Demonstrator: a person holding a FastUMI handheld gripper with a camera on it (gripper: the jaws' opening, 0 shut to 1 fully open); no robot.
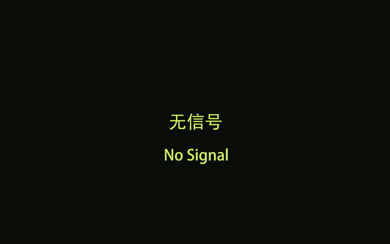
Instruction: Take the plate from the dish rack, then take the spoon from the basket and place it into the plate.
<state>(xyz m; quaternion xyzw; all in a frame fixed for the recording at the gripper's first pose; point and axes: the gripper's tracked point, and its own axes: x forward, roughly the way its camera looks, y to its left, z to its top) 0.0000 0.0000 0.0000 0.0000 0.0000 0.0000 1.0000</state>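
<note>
Currently the gripper view is giving a dark no-signal screen; plate, spoon orientation and position relative to the fingers cannot be told, nor the gripper's opening.

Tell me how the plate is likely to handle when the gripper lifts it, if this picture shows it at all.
I can't judge that from this picture. The gripper view is a dark screen with a no-signal message, so the plate's material, rim and weight can't be read. The fingers' state can't be told either. Any guess about slipperiness or fragility would rest on nothing visible.
</note>
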